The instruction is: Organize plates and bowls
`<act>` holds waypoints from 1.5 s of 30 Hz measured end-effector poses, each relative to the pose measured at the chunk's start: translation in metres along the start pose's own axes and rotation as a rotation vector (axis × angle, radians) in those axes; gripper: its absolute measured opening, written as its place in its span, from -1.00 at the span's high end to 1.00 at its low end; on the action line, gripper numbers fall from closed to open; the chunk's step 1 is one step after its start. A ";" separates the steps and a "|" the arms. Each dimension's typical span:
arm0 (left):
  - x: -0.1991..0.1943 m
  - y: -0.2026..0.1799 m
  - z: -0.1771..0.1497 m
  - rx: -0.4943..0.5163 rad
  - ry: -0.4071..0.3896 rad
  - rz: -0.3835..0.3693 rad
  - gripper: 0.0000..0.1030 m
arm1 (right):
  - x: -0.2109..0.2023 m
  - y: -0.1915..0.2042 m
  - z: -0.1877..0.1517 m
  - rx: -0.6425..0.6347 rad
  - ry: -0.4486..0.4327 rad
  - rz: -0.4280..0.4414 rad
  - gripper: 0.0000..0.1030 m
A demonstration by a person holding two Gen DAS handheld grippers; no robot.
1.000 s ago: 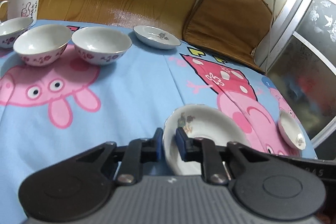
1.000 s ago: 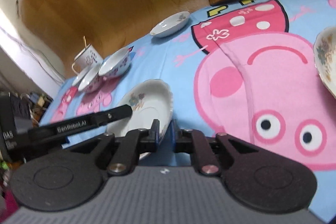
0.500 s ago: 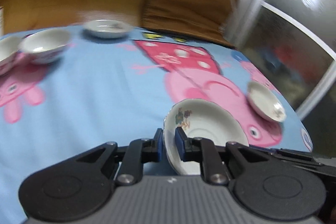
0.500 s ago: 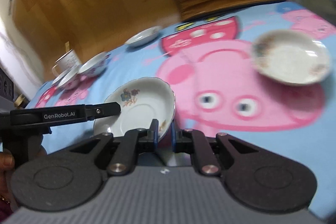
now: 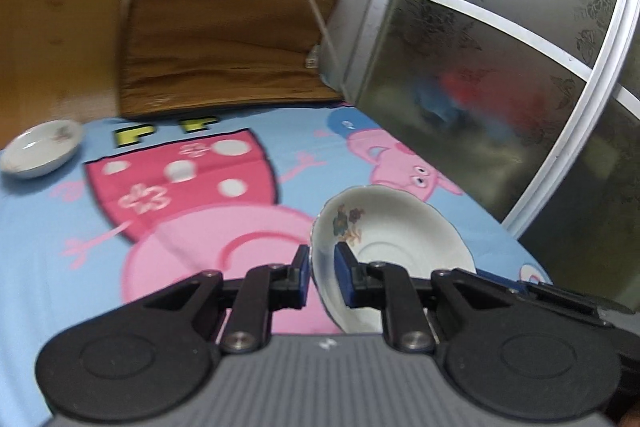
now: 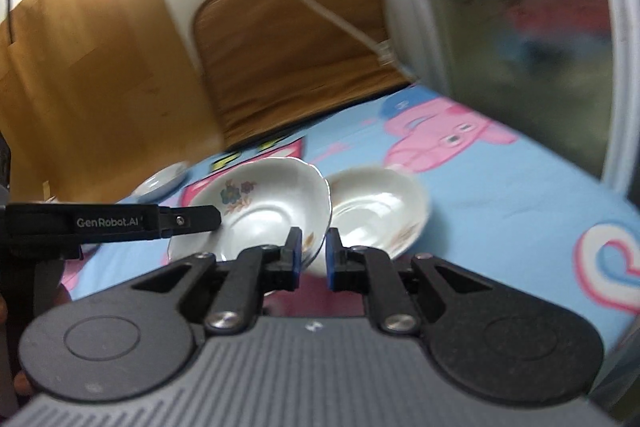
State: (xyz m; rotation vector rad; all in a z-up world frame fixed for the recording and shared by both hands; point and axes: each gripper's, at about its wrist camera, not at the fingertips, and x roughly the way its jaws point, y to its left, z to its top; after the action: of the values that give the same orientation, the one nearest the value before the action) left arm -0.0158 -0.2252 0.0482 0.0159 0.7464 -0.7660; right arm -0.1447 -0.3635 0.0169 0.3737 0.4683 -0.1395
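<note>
The blue cartoon-printed cloth (image 5: 48,219) runs blurred to its far edge. Both grippers clamp the flowered plate's (image 6: 272,211) rim above it: left gripper (image 5: 322,269) one side, right gripper (image 6: 311,253) the other, hiding its near edge. A second plate (image 6: 380,211) lies just beyond, partly covered; a small dish (image 5: 40,151) sits well apart, soft-focused.

The left gripper (image 5: 322,273) reaches forward and tilts downward, its two black fingers drawn close together with blue pads (image 5: 344,277) pinching the near rim of a floral plate (image 5: 394,235) — one pad outside the rim, one inside.

The right gripper (image 6: 311,253) also points forward and slightly down, jaws nearly closed, blue pads (image 6: 331,257) clamping the opposite rim of the same plate.

In the right wrist view the left gripper's black finger enters from the left edge, lying across the plate's far side — both grippers hold one plate between them. A sliver of a hand (image 6: 5,311) shows at the left border.
</note>
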 end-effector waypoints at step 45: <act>-0.095 0.210 -0.065 -0.245 -0.185 0.275 0.61 | 0.233 0.185 0.070 0.055 0.319 0.233 0.50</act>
State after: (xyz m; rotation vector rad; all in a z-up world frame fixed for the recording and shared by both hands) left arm 0.0322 0.0055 0.0060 -0.1684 0.6410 -0.4044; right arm 0.1298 -0.2297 0.0255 0.5046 0.7322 0.1364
